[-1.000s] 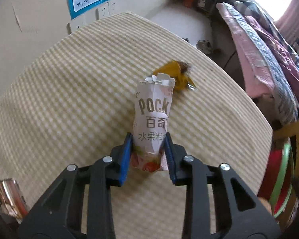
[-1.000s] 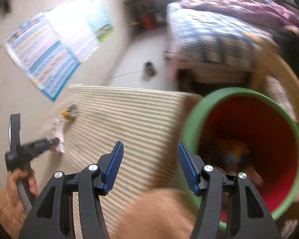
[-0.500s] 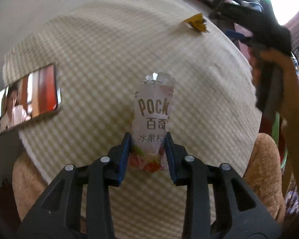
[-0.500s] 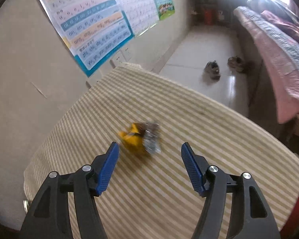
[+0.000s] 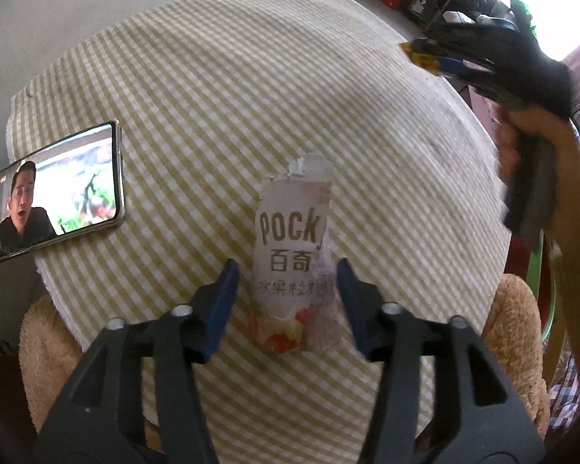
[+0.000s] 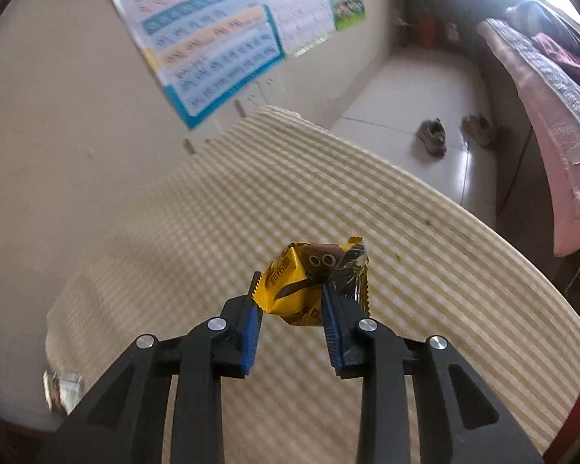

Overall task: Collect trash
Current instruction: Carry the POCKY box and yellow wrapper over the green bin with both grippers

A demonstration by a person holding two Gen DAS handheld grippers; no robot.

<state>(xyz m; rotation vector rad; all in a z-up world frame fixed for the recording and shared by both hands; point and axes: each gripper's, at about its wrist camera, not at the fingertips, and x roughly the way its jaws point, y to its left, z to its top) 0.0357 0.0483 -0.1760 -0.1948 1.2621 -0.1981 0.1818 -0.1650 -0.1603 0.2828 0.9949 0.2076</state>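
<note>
A white Pocky wrapper [image 5: 290,255] lies between the fingers of my left gripper [image 5: 288,301] above the checked tablecloth [image 5: 220,89]. The jaws are open and stand clear of the wrapper on both sides. My right gripper [image 6: 292,315] is shut on a crumpled yellow snack wrapper [image 6: 305,282] and holds it just above the table. In the left wrist view, the right gripper [image 5: 440,60] shows at the far right edge of the table with the yellow wrapper [image 5: 421,56] at its tip.
A phone [image 5: 54,193] playing a video lies at the table's left edge. A green-rimmed red bin [image 5: 537,270] stands beside the table on the right. A bed [image 6: 541,89] and shoes [image 6: 433,137] are beyond the table; a poster [image 6: 212,38] hangs on the wall.
My left gripper has opened and let go of the Pocky wrapper. My right gripper has moved in and closed on the yellow wrapper.
</note>
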